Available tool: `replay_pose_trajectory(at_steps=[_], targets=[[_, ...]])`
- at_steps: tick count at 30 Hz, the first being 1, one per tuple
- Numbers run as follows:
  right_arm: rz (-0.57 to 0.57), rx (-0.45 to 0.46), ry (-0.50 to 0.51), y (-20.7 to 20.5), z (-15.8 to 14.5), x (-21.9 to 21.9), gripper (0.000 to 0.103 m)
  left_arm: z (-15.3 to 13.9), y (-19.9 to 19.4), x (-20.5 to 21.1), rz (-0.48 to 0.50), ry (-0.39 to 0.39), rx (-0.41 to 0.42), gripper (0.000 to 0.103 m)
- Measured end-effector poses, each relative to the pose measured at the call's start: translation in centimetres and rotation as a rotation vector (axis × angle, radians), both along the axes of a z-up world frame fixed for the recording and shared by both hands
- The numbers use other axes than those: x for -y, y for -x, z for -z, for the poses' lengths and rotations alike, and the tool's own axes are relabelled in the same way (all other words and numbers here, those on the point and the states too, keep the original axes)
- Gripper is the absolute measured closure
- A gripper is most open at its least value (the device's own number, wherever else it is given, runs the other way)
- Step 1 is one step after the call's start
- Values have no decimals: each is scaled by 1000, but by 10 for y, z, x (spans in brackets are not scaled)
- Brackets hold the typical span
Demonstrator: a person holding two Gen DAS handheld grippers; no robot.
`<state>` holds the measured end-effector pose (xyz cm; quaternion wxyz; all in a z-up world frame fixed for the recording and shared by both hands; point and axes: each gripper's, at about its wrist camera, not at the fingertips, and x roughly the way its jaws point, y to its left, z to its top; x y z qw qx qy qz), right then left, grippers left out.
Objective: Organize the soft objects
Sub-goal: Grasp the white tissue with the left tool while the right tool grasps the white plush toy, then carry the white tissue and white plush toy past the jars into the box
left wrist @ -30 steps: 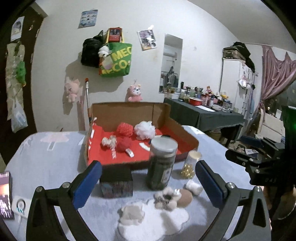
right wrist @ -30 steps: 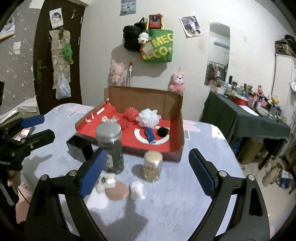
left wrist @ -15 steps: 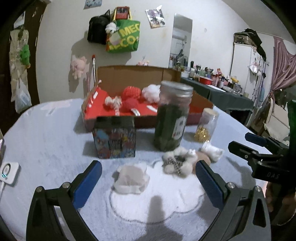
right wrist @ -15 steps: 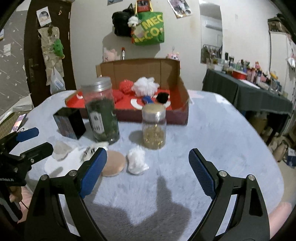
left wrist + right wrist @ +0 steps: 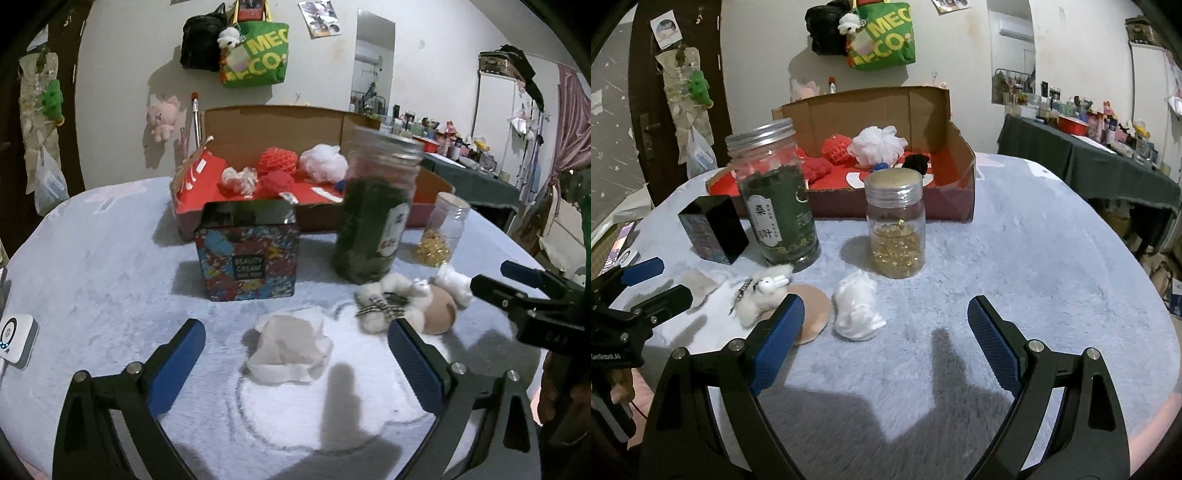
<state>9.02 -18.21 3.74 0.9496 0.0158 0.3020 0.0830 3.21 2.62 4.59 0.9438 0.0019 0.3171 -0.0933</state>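
Crumpled white tissue on fleecy tablecloth

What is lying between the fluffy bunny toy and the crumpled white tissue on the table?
A round beige powder puff lies flat between the fluffy bunny toy and the crumpled white tissue; the right wrist view shows it best.

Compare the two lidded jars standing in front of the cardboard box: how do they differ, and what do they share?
The tall jar is filled mostly with dark green leaves; the short jar holds gold beads only in its lower part. The tall jar carries a printed label; the short jar shows none. The tall jar has a ridged silver lid, the short jar a smooth, duller one. Both are clear, upright and closed, on the pale blue table cover.
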Motion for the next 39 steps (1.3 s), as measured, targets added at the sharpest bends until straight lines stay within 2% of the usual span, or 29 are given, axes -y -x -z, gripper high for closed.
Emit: replay_pose_trajectory(at_steps=[4,6,7,8,9,10,11,12,13,23,33,39], targets=[[-7,-30,-16,-11,4,1,13,9,-10,-5,-3,-2,-52,19],[-20,-49,-22,-16,8,1,19,15,-14,-5,6,2,-82,29],[-23,-60,-24,-18,10,0,27,18,-16,-5,12,-2,-96,39],[-32,-79,-32,-22,13,0,40,19,-16,-4,9,-15,-94,45],[-41,-91,-40,-24,15,0,48,20,-15,-3,9,-26,-81,49],[-62,-110,-57,-26,18,-1,63,19,-15,-2,26,-24,-76,61],[-77,-115,-71,-27,19,-1,68,18,-14,-1,38,-19,-75,72],[-81,-91,-70,-23,17,-1,72,16,-13,-1,44,-11,-72,78],[-90,-81,-73,-22,16,-1,85,14,-12,0,52,-2,-68,80],[-170,4,-118,1,-4,-13,88,-9,-2,17,152,57,-6,82],[-171,5,-124,-1,-6,-15,88,-13,-6,24,161,52,2,82],[-142,-8,-106,-2,-5,-9,88,-23,-14,24,165,14,9,82]])
